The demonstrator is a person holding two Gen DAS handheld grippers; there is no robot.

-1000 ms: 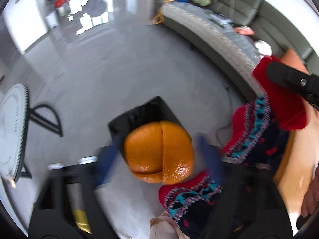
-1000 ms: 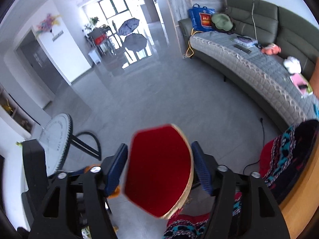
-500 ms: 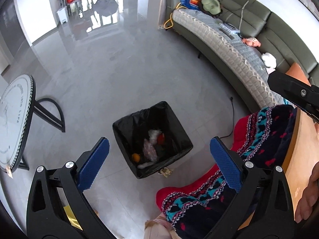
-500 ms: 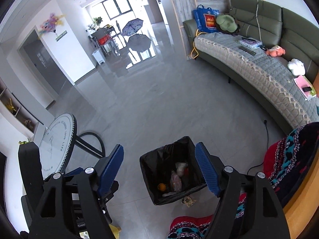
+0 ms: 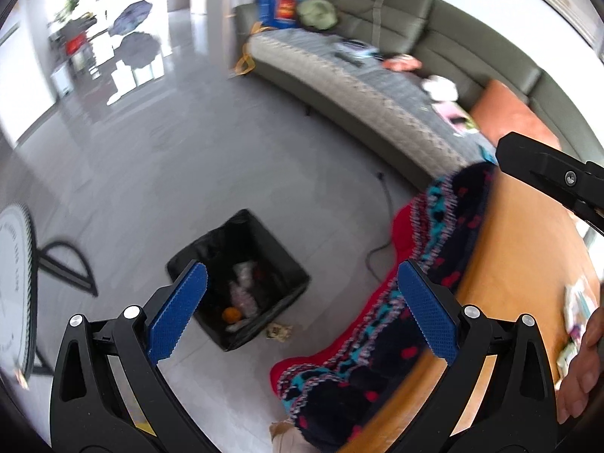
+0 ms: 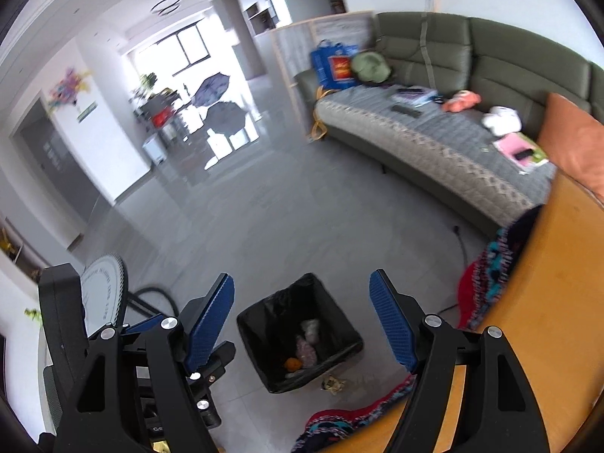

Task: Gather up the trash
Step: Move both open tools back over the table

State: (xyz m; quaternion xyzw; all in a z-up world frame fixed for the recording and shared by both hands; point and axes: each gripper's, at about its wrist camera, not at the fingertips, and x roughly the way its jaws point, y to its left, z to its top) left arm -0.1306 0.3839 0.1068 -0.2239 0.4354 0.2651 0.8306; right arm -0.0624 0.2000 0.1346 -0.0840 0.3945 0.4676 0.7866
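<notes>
Your wooden bench (image 6: 547,302) curves along the right, a patterned blanket (image 5: 434,264) draped over its edge. On the floor beside it stands the black-lined trash bin (image 6: 339,324), an orange (image 6: 292,363) and wrappers inside, one scrap (image 6: 332,383) lying just outside. Your left gripper (image 5: 302,317) and right gripper (image 6: 302,324) hang above, fingers spread wide, holding nothing.

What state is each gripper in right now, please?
Left gripper: open, holding nothing, above the trash bin.
Right gripper: open, holding nothing, also above the bin.
</notes>
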